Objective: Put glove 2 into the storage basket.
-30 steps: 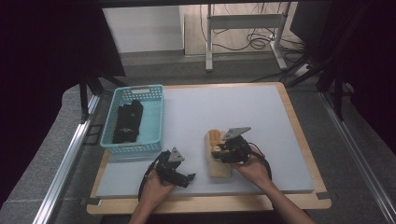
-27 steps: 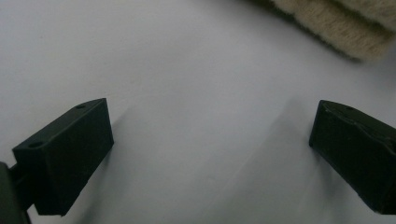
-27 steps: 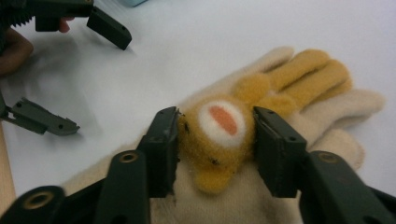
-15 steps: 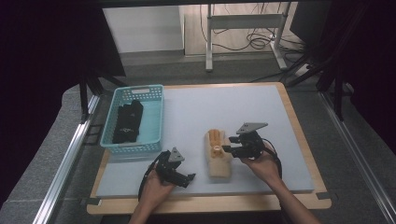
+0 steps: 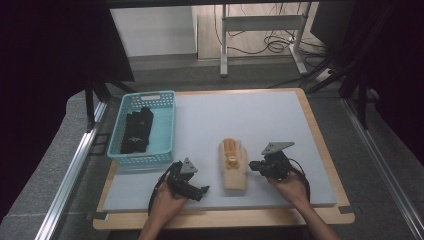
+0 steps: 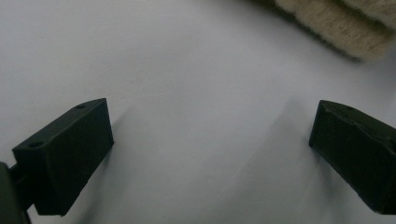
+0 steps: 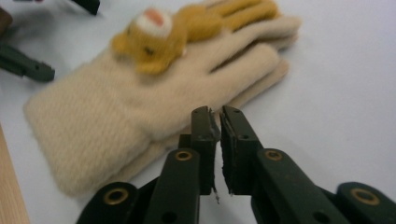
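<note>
Cream knitted glove (image 5: pixel 234 167) with an orange bear patch lies flat on the pale grey worktop (image 5: pixel 280 125); right hand-held gripper (image 5: pixel 256 166) clenched empty just beside it, left hand-held gripper (image 5: pixel 204 191) spread wide near its cuff.

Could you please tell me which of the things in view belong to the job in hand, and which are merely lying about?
In the job:
- beige glove with a bear figure on it
- right hand-held gripper, jaws closed beside the glove
- left hand-held gripper, jaws wide open

Lying about:
- turquoise basket
- black gloves inside it
</note>
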`<state>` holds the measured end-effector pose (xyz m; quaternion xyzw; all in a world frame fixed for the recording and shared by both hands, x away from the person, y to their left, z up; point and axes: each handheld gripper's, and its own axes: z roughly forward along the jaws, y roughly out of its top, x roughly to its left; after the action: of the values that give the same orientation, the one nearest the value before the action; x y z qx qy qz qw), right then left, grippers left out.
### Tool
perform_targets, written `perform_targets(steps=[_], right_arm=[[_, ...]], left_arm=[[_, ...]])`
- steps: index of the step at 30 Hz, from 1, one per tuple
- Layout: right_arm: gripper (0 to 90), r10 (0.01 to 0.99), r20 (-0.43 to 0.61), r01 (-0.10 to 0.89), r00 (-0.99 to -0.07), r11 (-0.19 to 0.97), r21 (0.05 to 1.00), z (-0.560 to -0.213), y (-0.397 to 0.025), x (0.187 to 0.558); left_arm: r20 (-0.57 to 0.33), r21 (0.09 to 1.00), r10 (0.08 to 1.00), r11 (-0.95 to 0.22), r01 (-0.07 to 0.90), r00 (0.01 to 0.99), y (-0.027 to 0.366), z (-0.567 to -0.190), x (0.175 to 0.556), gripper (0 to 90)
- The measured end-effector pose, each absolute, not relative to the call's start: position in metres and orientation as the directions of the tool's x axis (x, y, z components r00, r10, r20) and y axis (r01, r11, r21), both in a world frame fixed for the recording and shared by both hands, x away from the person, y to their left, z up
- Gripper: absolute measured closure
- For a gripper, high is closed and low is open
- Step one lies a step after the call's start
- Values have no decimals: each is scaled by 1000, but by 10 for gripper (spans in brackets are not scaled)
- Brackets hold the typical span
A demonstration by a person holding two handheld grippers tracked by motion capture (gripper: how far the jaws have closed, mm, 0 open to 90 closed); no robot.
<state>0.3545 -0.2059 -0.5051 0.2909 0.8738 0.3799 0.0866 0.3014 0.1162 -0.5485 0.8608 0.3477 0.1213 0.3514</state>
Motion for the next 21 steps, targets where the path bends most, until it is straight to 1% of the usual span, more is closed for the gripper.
perform_targets(steps=[9, 21], right_arm=[[857, 540, 71, 432, -838, 580, 691, -519, -196, 346], [853, 511, 87, 421, -855, 588, 691, -526, -181, 344]], left_arm=[[-36, 690, 684, -511, 513, 729, 116, -549, 301, 0], [-36, 689, 684, -511, 514, 729, 116, -549, 301, 0]])
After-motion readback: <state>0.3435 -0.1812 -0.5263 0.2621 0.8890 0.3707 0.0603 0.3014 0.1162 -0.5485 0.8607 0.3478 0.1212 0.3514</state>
